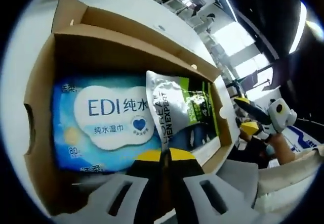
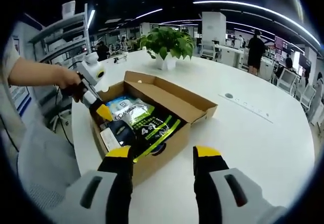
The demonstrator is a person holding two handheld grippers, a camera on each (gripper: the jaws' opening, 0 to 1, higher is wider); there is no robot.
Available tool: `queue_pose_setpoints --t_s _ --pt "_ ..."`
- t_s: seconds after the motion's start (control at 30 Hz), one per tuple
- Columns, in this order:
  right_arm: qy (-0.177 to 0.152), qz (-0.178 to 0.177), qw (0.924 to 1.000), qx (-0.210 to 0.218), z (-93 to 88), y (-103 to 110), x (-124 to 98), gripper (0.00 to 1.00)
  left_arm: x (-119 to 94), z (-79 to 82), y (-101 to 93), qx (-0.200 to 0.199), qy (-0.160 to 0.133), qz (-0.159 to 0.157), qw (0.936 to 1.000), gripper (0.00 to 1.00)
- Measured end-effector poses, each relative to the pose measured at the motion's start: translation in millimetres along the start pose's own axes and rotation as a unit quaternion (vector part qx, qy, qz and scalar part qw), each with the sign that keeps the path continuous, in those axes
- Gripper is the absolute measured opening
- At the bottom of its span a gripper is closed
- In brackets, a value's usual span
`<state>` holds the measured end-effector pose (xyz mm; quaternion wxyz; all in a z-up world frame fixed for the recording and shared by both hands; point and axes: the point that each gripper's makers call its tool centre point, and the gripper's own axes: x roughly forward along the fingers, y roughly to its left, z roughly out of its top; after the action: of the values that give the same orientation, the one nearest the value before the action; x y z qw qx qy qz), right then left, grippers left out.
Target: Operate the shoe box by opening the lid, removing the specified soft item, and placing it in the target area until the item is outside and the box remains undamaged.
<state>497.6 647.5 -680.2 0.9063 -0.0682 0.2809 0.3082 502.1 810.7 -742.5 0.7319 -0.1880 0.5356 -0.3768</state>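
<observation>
The brown cardboard shoe box [image 1: 40, 82] lies open, its lid [image 2: 172, 95] folded back on the white table [image 2: 253, 138]. Inside are a blue wet-wipes pack [image 1: 106, 118] and a silver-and-green soft pouch [image 1: 187, 113]. My left gripper [image 1: 163, 155] is shut on the pouch's lower edge, its yellow tips pressed together. In the right gripper view, a hand holds the left gripper [image 2: 101, 110] at the box's left end, over the wipes [image 2: 119, 104] and the pouch [image 2: 152, 125]. My right gripper [image 2: 164, 155] stands open just before the box's front wall [image 2: 162, 163], holding nothing.
A potted green plant [image 2: 167, 44] stands on the table behind the box. The right gripper [image 1: 248, 115] shows beyond the box's right end. A dark item with a white label [image 2: 110, 138] lies in the box's near corner. Desks, shelves and a person [image 2: 255, 49] are far behind.
</observation>
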Motion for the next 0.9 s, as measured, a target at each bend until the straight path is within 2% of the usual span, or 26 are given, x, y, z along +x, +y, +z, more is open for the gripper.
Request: queue_pose_setpoints --t_s 0.1,0.4,0.57,0.63,0.9 --pt "0.000 0.003 1.0000 0.000 1.1 2.2 0.8 0.44 2.2 0.2 -7.0 -0.005 -0.001 -0.015 0.9999 0.00" --pt "0.002 0.009 1.0000 0.000 0.6 6.2 2.8 0.43 4.0 5.6 -7.8 0.003 -0.010 -0.011 0.9999 0.00" --pt "0.003 0.011 0.9999 0.002 -0.4 7.6 3.7 0.43 3.8 5.2 -11.8 0.027 -0.010 -0.012 0.9995 0.00" --pt "0.003 0.012 0.9999 0.002 -0.7 8.6 4.1 0.43 2.8 5.7 -12.1 0.043 -0.013 -0.006 0.9990 0.00" --pt "0.003 0.017 0.9998 0.003 -0.3 13.2 6.5 0.43 -0.4 8.4 -12.0 0.040 -0.010 0.007 0.9991 0.00"
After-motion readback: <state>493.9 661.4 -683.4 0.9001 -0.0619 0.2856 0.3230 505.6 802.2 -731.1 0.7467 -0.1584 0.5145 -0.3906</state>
